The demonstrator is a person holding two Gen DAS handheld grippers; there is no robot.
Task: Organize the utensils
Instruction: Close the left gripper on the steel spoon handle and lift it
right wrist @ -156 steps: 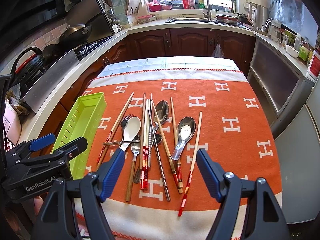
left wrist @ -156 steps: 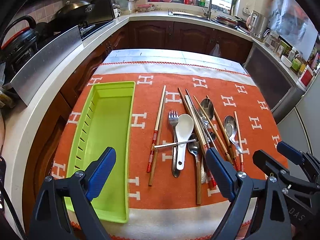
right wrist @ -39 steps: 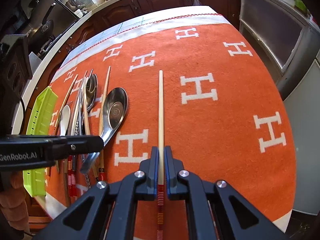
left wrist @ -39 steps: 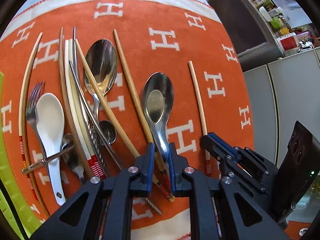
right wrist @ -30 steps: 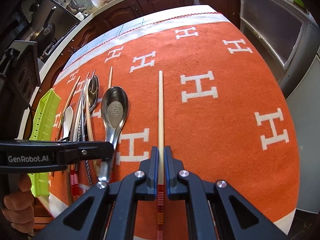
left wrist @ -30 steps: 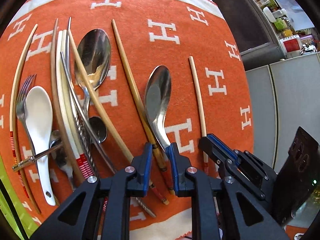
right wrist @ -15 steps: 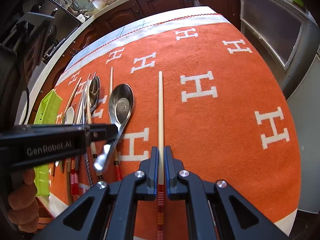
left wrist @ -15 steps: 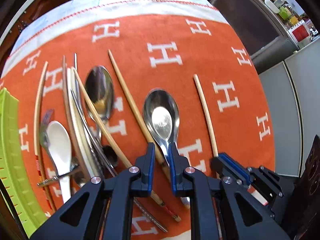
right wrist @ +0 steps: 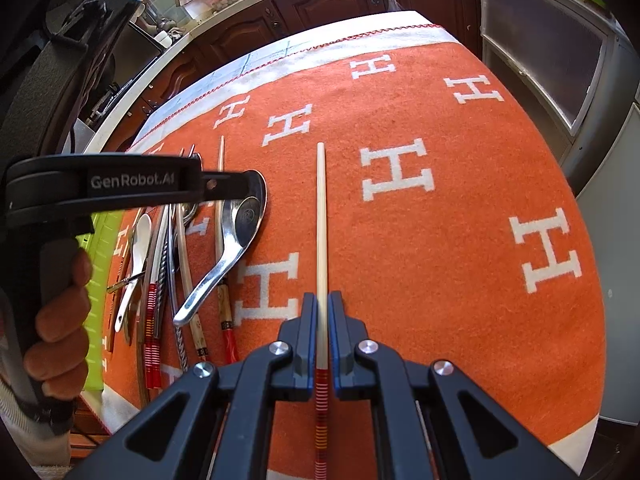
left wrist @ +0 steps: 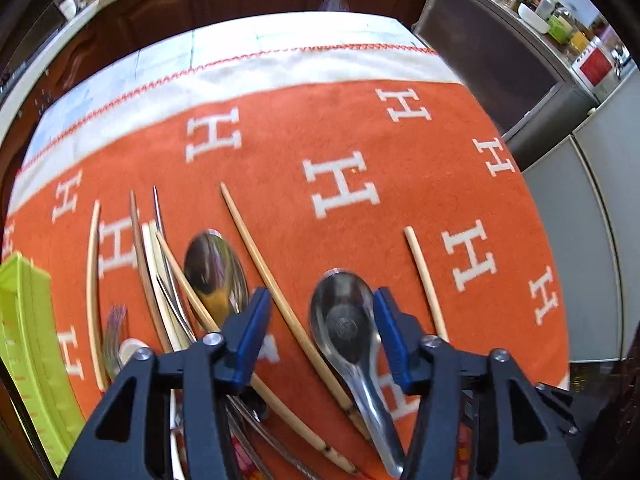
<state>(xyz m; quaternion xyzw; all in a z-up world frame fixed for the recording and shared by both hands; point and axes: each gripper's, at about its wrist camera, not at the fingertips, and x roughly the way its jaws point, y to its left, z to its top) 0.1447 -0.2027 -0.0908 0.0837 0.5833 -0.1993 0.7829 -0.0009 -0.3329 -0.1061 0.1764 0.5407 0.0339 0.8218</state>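
Note:
My left gripper point(left wrist: 320, 336) hangs over the utensil pile on the orange cloth point(left wrist: 360, 140), and its jaws are opening. A steel spoon point(left wrist: 348, 320) lies loose between its blue pads point(left wrist: 252, 332), touching neither. A pale chopstick point(left wrist: 272, 280) also runs between them. In the right wrist view the same steel spoon point(right wrist: 240, 220) rests across other chopsticks, under the left gripper point(right wrist: 120, 184). My right gripper point(right wrist: 320, 328) is shut on a red-banded chopstick point(right wrist: 320, 220), which lies straight ahead on the cloth.
A lime-green tray point(left wrist: 24, 340) stands at the left edge of the cloth. Left of the spoon lie another steel spoon point(left wrist: 214, 268), a fork point(left wrist: 114, 328), a white spoon point(right wrist: 138, 232) and several chopsticks. A hand point(right wrist: 60, 312) grips the left tool.
The left jaws were shut on the steel spoon's handle and have spread wide, leaving the spoon loose on the cloth. The left view tipped up toward the far end. The right gripper kept still.

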